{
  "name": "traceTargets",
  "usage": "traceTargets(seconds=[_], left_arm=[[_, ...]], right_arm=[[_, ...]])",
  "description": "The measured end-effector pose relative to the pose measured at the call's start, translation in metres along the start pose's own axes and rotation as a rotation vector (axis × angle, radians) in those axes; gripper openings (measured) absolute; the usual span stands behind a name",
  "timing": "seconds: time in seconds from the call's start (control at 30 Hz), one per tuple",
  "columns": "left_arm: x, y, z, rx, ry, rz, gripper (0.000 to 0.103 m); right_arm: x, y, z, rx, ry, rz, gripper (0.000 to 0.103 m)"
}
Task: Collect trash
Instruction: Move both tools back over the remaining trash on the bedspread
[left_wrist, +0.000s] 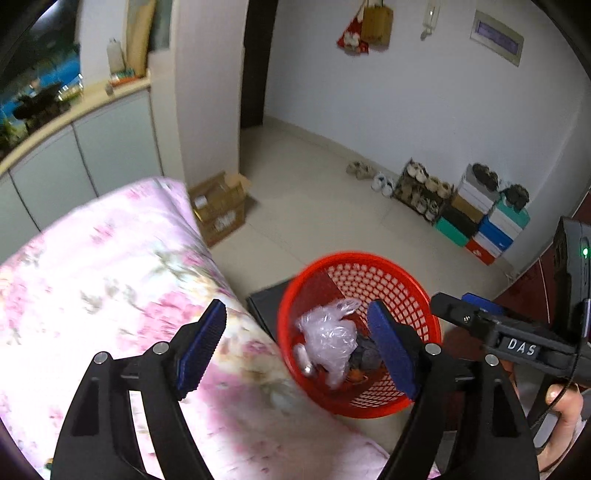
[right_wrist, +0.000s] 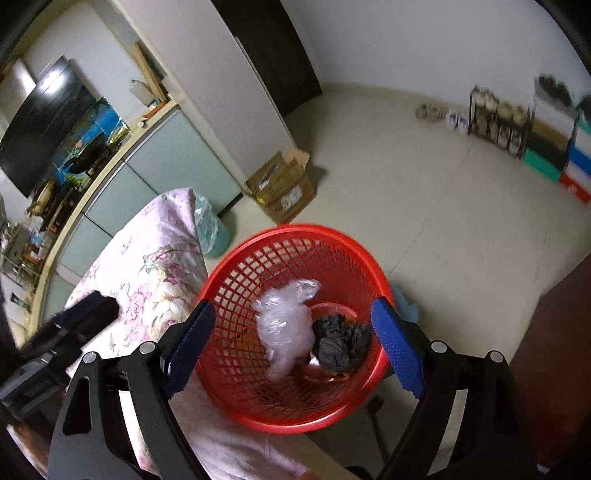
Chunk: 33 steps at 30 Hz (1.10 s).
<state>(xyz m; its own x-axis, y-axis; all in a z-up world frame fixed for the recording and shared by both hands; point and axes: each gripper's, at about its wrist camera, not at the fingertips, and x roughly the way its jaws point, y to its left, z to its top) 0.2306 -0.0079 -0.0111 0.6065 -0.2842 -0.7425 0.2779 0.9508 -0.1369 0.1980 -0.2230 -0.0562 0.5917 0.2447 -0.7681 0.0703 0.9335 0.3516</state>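
The left gripper (left_wrist: 297, 345) is wide apart with nothing between its blue pads, and it hangs above the near side of the red basket (left_wrist: 406, 400). The right gripper (right_wrist: 293, 347) is wide apart too, holds nothing, and points down into the same basket. In the left wrist view the right gripper shows to the right of the basket, with a hand (left_wrist: 563, 417) under it. Inside the basket lies a clear plastic bag (right_wrist: 284, 326), all crumpled up. A dark crumpled wad (right_wrist: 341, 345) sits just beside it, touching its right side. Some small bits lie under them, too blurred to tell what they are. The basket stands on the pale floor (right_wrist: 443, 221), tight against a bed with a pink flower blanket (left_wrist: 110, 277) on its left. Behind the basket, near the white wall, sits an open cardboard box (right_wrist: 284, 190). Far behind the basket on the right, a shoe rack (left_wrist: 423, 190) and a pile of coloured shoe boxes (left_wrist: 484, 225) stand along the wall.
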Motion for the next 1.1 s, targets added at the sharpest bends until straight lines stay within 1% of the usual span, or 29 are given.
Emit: traceTargets(seconds=[0.17, 0.33, 0.43, 0.5, 0.6, 0.7, 0.87, 1.0, 1.1], left_arm=[[-0.049, 0.014, 0.002, -0.004, -0.092, 0.046, 0.079], [-0.1, 0.035, -0.007, 0.0, -0.178, 0.113, 0.082], [-0.131, 0.05, -0.015, -0.002, -0.221, 0.158, 0.083], [-0.153, 0.065, -0.025, -0.013, -0.248, 0.194, 0.084], [-0.182, 0.085, -0.041, -0.027, -0.269, 0.249, 0.084], [-0.205, 0.103, -0.058, -0.053, -0.285, 0.309, 0.084], [-0.228, 0.129, -0.088, -0.089, -0.28, 0.372, 0.085], [-0.232, 0.139, -0.112, -0.086, -0.253, 0.398, 0.085], [-0.228, 0.144, -0.13, -0.108, -0.234, 0.38, 0.085]], right_arm=[[-0.029, 0.028, -0.005, -0.11, -0.118, -0.035, 0.083], [-0.057, 0.061, -0.015, -0.226, -0.243, -0.048, 0.083], [-0.069, 0.081, -0.026, -0.296, -0.297, -0.043, 0.083], [-0.074, 0.094, -0.032, -0.336, -0.313, -0.034, 0.083], [-0.075, 0.114, -0.044, -0.388, -0.309, 0.001, 0.083], [-0.069, 0.134, -0.054, -0.432, -0.277, 0.043, 0.083], [-0.065, 0.163, -0.067, -0.481, -0.236, 0.107, 0.083], [-0.059, 0.183, -0.076, -0.514, -0.208, 0.131, 0.083], [-0.057, 0.194, -0.083, -0.521, -0.193, 0.141, 0.083]])
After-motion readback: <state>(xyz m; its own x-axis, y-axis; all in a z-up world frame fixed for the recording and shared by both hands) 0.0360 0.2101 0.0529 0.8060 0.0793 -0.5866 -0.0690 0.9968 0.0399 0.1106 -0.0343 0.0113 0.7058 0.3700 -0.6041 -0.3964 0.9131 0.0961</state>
